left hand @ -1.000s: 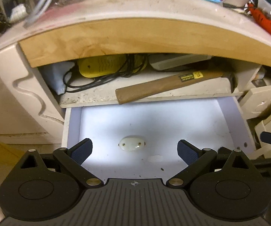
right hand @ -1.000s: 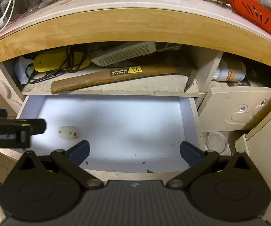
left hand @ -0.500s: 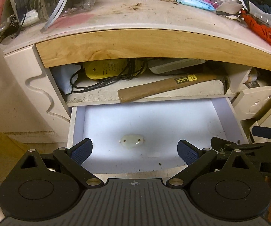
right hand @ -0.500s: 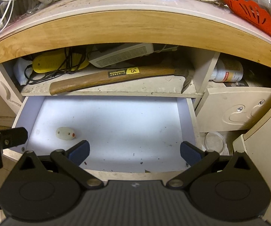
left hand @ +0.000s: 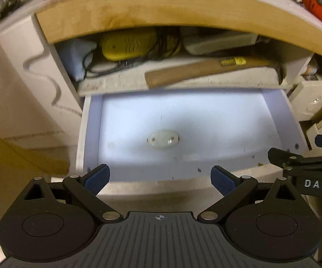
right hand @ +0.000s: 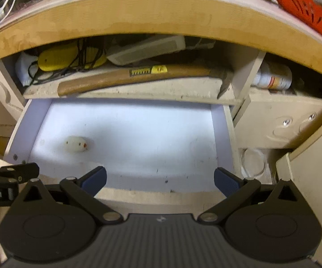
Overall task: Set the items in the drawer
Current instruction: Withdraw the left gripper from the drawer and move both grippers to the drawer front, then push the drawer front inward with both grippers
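The white drawer (left hand: 205, 111) is pulled open below the shelf; it also shows in the right wrist view (right hand: 138, 122). A small white oval item (left hand: 163, 139) lies on the drawer floor, left of centre in the right wrist view (right hand: 76, 144). My left gripper (left hand: 160, 179) is open and empty, above the drawer's front edge. My right gripper (right hand: 160, 179) is open and empty, also at the front edge. Each gripper shows at the edge of the other's view.
A wooden-handled hammer (right hand: 134, 76), a yellow device with black cable (right hand: 69, 59) and a white box (right hand: 145, 49) lie on the shelf above the drawer. A bottle (right hand: 272, 78) lies in the right cubby. An orange basket (right hand: 301, 11) sits on the cluttered top.
Both grippers have pulled back from the drawer, the left one more. The oval item stays on the drawer floor. The jaws remain open.
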Demonstrator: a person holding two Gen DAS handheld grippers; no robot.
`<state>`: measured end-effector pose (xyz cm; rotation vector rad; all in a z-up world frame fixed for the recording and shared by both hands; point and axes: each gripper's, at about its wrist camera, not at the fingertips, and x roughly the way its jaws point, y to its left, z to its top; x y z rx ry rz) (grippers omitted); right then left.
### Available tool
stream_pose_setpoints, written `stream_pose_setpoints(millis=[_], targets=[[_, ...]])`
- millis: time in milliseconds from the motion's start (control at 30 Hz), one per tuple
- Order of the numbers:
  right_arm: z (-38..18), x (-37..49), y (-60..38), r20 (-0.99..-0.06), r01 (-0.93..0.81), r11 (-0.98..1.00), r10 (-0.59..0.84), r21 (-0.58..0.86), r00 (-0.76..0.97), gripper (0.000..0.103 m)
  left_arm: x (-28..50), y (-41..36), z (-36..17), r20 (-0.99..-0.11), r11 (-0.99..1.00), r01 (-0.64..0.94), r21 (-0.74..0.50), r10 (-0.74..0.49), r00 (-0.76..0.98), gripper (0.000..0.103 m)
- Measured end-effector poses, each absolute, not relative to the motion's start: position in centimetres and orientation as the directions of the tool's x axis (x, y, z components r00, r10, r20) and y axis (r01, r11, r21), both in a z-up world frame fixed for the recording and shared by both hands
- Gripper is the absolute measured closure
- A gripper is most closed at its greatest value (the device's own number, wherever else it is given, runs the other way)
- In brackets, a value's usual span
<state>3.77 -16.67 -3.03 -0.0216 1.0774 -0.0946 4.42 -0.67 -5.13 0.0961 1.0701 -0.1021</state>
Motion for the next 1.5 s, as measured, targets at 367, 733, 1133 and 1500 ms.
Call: stream_pose_setpoints(millis=[367, 733, 1133, 1500], targets=[[-5.3, 2.7, -16.6, -0.930, 0.069, 0.996, -0.069, -0.047, 0.360, 0.000, 3.9, -0.5, -7.7, -0.920, 0.987, 0.152, 0.049, -0.015, 0.392, 0.003], [-7.2, 1.8, -16.5, -0.958, 0.059, 0.997, -0.060, -0.045, 0.281, 0.000, 3.3, -0.6, -10.0, -0.944, 0.984, 0.164, 0.065, 0.007, 0.330, 0.003], [-8.1, 2.1, -17.0, -0.963, 0.077, 0.996, -0.073, -0.055, 0.258, 0.000, 3.8, -0.2, -11.0, -0.956, 0.991, 0.130, 0.037, -0.003, 0.295, 0.003], [-8.7, 2.8, -17.5, -0.959, 0.090, 0.994, -0.087, -0.065, 0.269, 0.000, 5.3, -0.2, -12.5, -0.963, 0.996, 0.087, 0.010, -0.014, 0.268, 0.003]])
